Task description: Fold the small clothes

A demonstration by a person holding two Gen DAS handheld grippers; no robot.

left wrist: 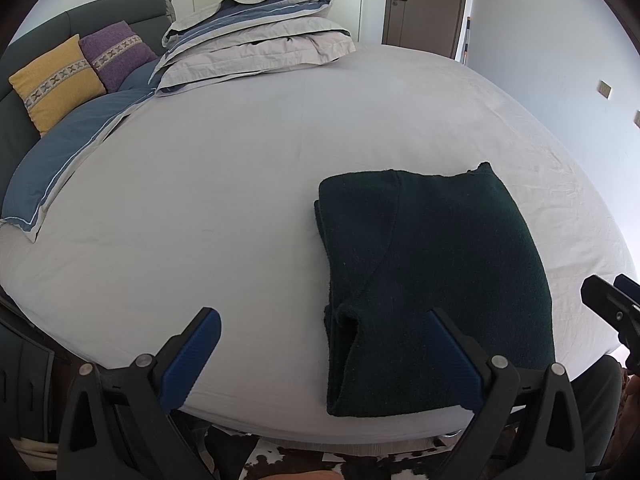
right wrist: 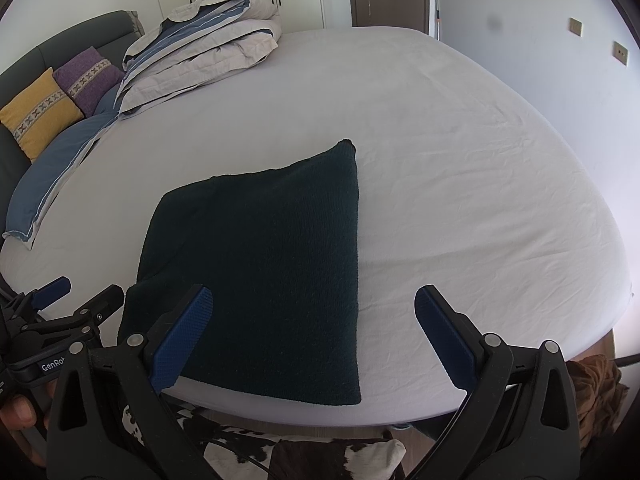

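Left tongs (left wrist: 326, 344) hanging spread wide at the bed's near edge, gripping nothing; the right-hand blue pad (left wrist: 454, 354) showing over the garment's near left corner, contact not clear. Right tongs (right wrist: 314, 330) likewise gaping wide and empty, poised over the garment's near edge. Dark green knitted garment (right wrist: 264, 264) lying folded into a rough rectangle on the white sheet of the bed (right wrist: 460, 168), near the front edge. Well beyond it, a folded duvet (left wrist: 256, 40) sitting at the far side, with a yellow cushion (left wrist: 56, 80) and purple cushion (left wrist: 116, 52) leaning against the dark headboard (left wrist: 100, 12).
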